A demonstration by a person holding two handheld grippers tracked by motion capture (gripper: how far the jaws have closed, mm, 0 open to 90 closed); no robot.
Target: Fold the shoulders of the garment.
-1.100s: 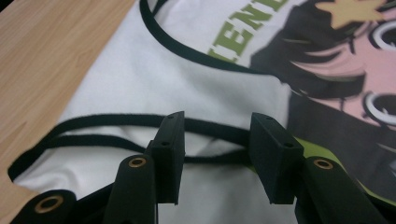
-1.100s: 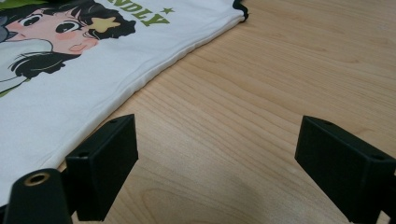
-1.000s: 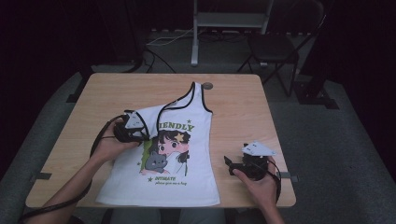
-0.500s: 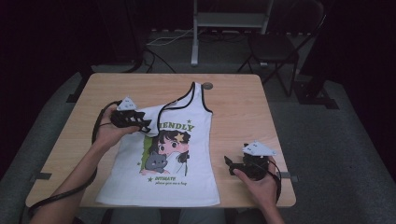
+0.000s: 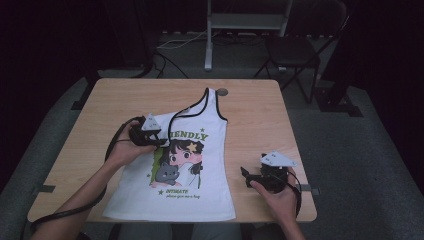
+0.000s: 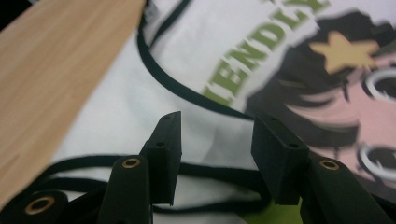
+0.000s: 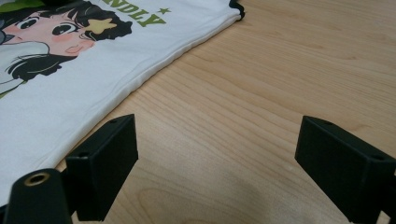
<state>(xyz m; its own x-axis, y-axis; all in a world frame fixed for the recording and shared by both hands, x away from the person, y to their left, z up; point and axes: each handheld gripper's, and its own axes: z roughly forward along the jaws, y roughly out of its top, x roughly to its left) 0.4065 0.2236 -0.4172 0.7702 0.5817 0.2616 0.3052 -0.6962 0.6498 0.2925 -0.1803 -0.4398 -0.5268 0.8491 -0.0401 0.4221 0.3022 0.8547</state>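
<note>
A white tank top (image 5: 210, 150) with black trim and a cartoon girl print lies flat on the wooden table (image 5: 260, 115). Its left shoulder strap is folded in over the chest. My left gripper (image 5: 159, 140) sits at that folded strap, at the shirt's left edge. In the left gripper view its jaws (image 6: 217, 121) stand apart just above the cloth (image 6: 140, 93) and its black trim, with nothing pinched between them. My right gripper (image 5: 246, 176) rests on bare wood right of the shirt, near the front edge. Its jaws (image 7: 217, 140) are wide open and point at the shirt's side seam (image 7: 154, 65).
A small round grey disc (image 5: 222, 92) sits in the tabletop by the upright strap. A chair (image 5: 300, 50) and a metal stand (image 5: 240, 22) are on the dark floor behind the table. The left gripper's cable (image 5: 107, 150) trails along the forearm.
The left gripper first drew away to the far left, then came back right onto the shirt's folded strap. The right gripper has not moved.
</note>
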